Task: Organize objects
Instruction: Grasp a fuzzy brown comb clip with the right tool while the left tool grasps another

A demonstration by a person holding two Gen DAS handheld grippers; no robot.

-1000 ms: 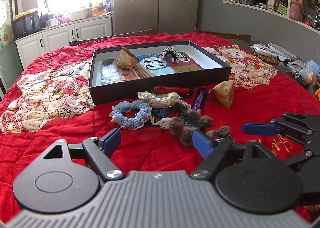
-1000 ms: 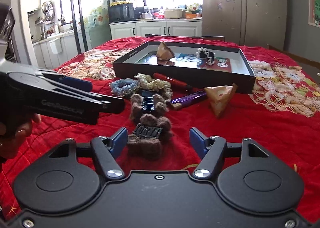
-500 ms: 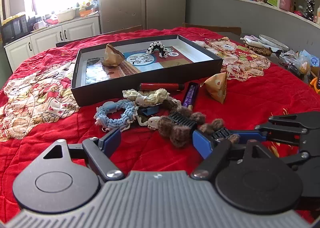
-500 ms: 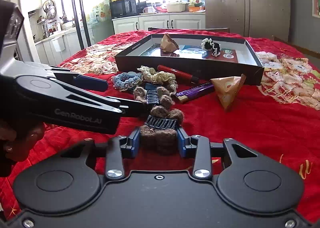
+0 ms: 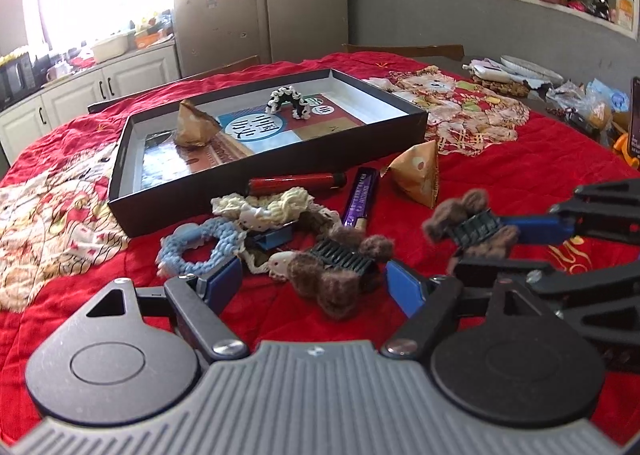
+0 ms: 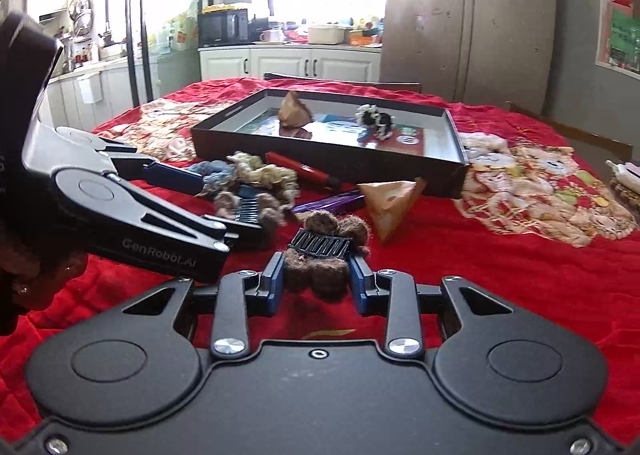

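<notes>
Two grippers here. Right gripper jaws clamp a fuzzy brown hair claw above the worktop. Left gripper jaws gape wide around a second brown claw.

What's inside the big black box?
Inside the shallow black box sit a brown paper pyramid packet and a black-and-white frilly scrunchie, on a printed picture sheet. The near wall hides the front strip.
</notes>
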